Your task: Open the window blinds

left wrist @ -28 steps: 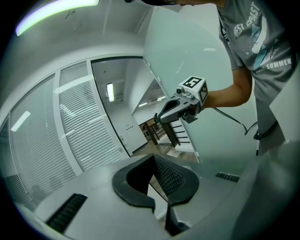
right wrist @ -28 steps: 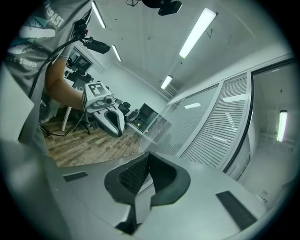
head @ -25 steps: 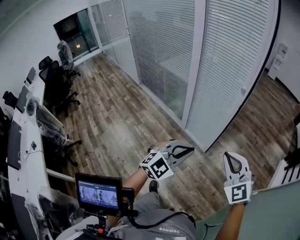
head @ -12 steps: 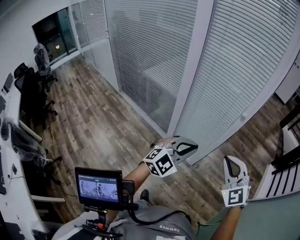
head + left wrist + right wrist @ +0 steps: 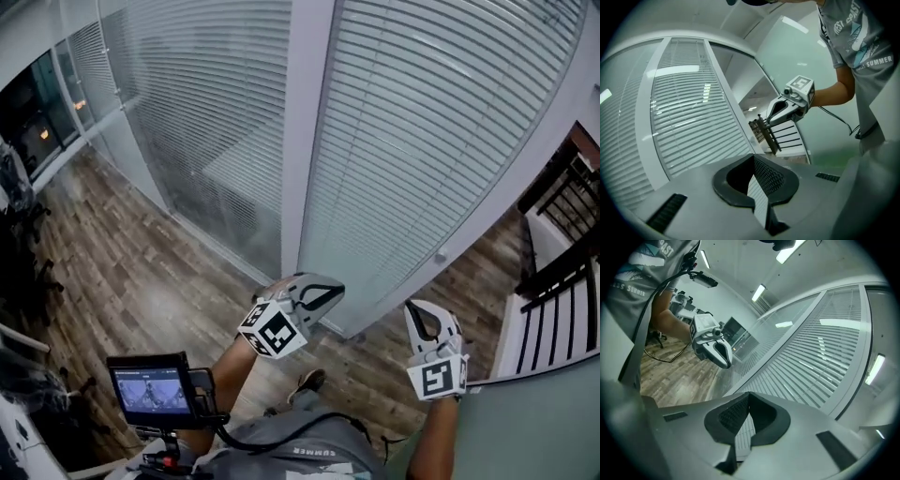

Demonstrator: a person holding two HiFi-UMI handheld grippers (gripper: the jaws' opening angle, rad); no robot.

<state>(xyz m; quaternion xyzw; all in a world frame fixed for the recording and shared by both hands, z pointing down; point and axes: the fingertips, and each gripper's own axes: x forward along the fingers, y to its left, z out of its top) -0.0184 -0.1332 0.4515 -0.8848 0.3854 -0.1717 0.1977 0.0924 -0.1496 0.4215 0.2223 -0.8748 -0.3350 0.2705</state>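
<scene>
Left hand-held gripper (image 5: 328, 290) and right hand-held gripper (image 5: 420, 311): both were clenched and empty, held low, apparently for approach. Window blinds (image 5: 441, 122): slats lay closed just ahead, flanking a white mullion (image 5: 305, 141). Small knob (image 5: 439, 258), probably their control, was untouched.

White slatted blinds (image 5: 450, 112), brown wood-grain floor (image 5: 141, 281) (streaky)

Wood-plank floor (image 5: 122, 272), white post (image 5: 305, 122), black railing (image 5: 561, 265) rt.
</scene>
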